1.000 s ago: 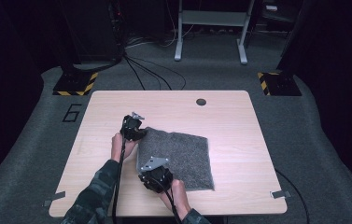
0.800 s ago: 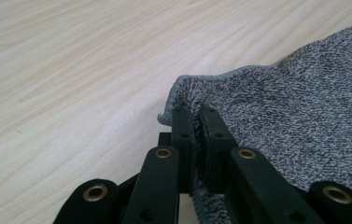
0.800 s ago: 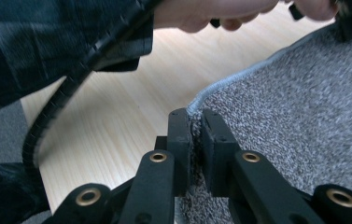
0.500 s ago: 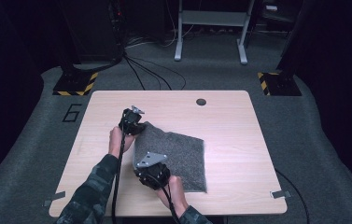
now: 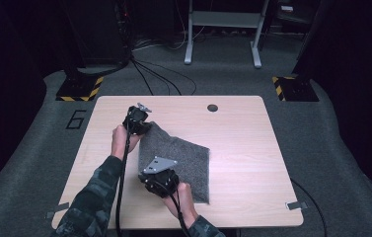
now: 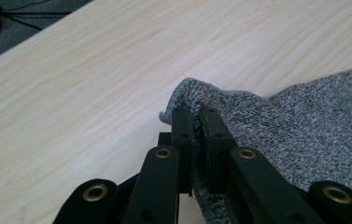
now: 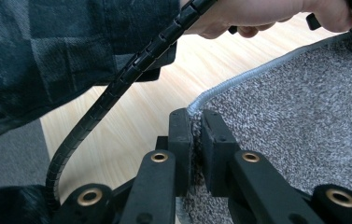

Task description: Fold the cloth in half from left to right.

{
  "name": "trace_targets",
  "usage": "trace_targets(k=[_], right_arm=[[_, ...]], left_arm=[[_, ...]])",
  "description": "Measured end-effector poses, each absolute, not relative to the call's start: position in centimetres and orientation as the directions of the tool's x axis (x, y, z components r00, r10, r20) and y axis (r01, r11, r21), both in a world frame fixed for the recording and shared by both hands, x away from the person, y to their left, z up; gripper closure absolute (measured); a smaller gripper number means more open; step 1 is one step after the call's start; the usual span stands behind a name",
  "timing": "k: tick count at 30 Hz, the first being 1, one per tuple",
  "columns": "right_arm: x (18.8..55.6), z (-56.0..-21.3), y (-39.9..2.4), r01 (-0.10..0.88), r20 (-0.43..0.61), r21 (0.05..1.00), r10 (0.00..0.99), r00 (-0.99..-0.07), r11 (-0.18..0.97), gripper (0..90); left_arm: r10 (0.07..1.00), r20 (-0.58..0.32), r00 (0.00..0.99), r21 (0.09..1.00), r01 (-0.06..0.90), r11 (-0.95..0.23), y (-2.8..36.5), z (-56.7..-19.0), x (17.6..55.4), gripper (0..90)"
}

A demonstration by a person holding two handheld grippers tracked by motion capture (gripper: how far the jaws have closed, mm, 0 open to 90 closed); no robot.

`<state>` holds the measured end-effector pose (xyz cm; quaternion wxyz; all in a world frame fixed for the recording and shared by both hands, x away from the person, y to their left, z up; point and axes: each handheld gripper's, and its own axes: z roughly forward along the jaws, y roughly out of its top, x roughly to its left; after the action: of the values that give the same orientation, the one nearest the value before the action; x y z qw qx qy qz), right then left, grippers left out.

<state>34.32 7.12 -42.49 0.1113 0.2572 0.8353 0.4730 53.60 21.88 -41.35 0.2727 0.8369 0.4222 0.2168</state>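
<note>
A grey speckled towel [image 5: 181,158] lies on the light wooden table [image 5: 242,148], its left side lifted off the top. My left gripper [image 5: 141,127] pinches the far left corner of the towel [image 6: 304,121]; its jaws are shut on the cloth's hem in the left gripper view, left gripper [image 6: 195,113]. My right gripper [image 5: 155,174] is shut on the near left corner, where the pale hem [image 7: 239,79] runs away from the jaws of the right gripper [image 7: 196,114]. In the right gripper view the other hand [image 7: 257,14] and its ribbed cable [image 7: 117,88] cross above.
A small dark round hole [image 5: 212,107] sits near the table's far edge. Beyond the table are a metal stand [image 5: 223,29], floor cables [image 5: 159,79] and yellow-black striped bases [image 5: 80,91]. The number 6 is marked on the carpet [image 5: 76,119] at the left.
Both grippers have risen and carried the towel's left edge up off the table. The towel's right part stays flat.
</note>
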Motion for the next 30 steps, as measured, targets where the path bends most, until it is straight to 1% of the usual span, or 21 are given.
trace_targets(k=[3,7,10,16,26,30], right_arm=[[34.1,-41.8,7.3,0.304,0.048,0.860,0.529,-0.848,0.410,83.5],[33.6,-41.7,6.7,0.307,0.055,0.865,0.531,-0.845,0.398,83.4],[33.2,-42.4,5.5,0.319,0.057,0.860,0.547,-0.835,0.398,83.5],[32.9,-44.0,3.3,0.355,0.077,0.852,0.579,-0.812,0.385,83.5],[31.9,-45.6,0.9,0.399,0.074,0.825,0.624,-0.778,0.400,83.3],[31.8,-46.6,-0.4,0.433,0.094,0.814,0.647,-0.757,0.388,83.4]], left_arm=[[0.828,0.134,0.545,0.644,0.587,-0.490,22.0,-40.2,53.7,85.5],[0.808,0.182,0.561,0.615,0.576,-0.539,21.2,-39.5,53.5,85.4],[0.785,0.187,0.591,0.592,0.570,-0.570,19.5,-40.2,53.9,85.1],[0.766,0.185,0.615,0.576,0.564,-0.592,17.5,-41.2,54.3,85.0],[0.724,0.176,0.667,0.582,0.522,-0.623,13.4,-42.3,54.4,84.7],[0.711,0.181,0.680,0.584,0.508,-0.634,11.8,-42.9,54.4,84.4]])
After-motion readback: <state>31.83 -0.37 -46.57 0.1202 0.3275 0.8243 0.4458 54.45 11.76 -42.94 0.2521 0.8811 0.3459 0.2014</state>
